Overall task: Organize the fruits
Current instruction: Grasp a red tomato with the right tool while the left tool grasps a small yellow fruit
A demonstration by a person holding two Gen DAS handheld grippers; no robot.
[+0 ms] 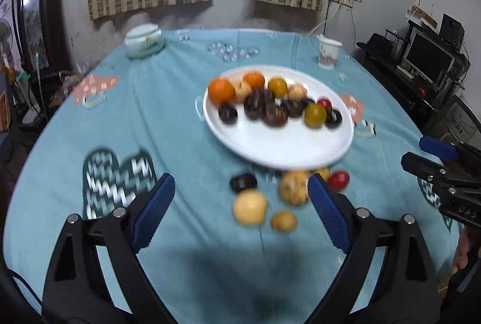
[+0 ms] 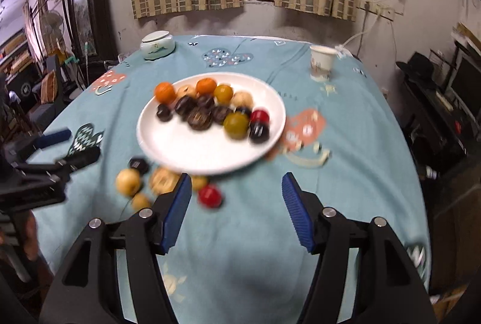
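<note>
Blur smeared fruit on the white plate (image 1: 288, 148); near its front rim, right gripper (image 2: 236, 184) & left gripper (image 1: 240, 185) both gaped apart, empty.

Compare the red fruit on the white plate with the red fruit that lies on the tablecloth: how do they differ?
The red fruit on the plate sits among other fruits, touching a dark one; the red fruit on the cloth lies off the white plate, beside its near rim. The cloth one is nearer the right gripper, whose jaws are open. Both look round, glossy and red.
</note>
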